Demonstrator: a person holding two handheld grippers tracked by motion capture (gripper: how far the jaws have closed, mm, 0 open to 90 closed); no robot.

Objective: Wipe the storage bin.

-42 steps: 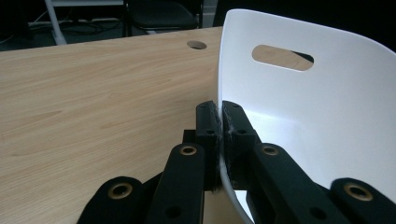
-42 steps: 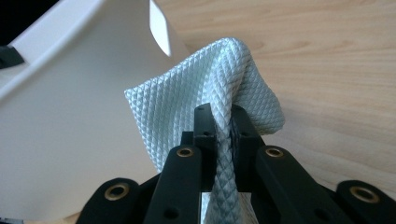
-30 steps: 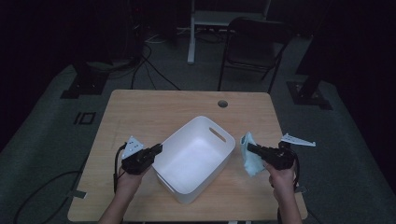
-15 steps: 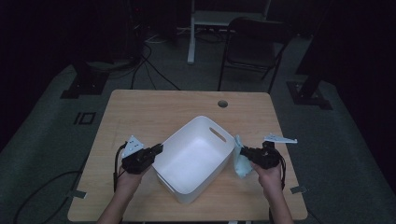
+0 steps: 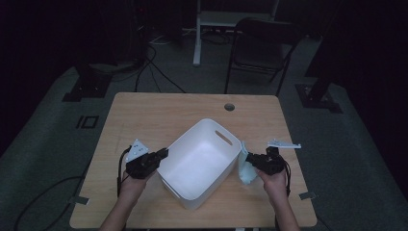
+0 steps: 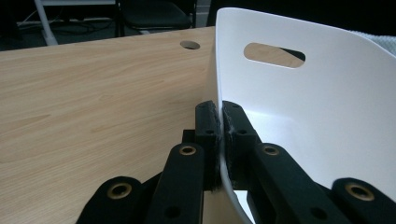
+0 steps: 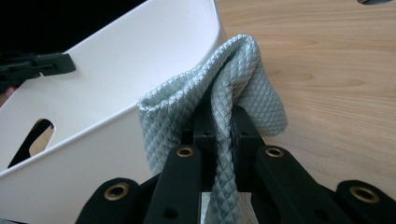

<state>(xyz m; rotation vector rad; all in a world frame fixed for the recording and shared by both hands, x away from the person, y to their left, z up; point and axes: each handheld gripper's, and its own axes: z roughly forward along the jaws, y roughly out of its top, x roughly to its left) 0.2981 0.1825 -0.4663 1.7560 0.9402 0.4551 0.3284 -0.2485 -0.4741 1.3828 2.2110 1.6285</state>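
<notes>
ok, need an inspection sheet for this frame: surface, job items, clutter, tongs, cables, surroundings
Surface: wooden table, round cable hole near its far edge.
Job's things: white tub tilted at the middle; pale blue quilted cloth beside the tub's right wall.
Clutter: nothing seen.
Tongs: left tongs shut on the tub's rim; right tongs shut on the cloth.
Cables: one trails from each gripper; more lie on the floor behind.
Surroundings: dark room, black chair, stand bases on carpet.
</notes>
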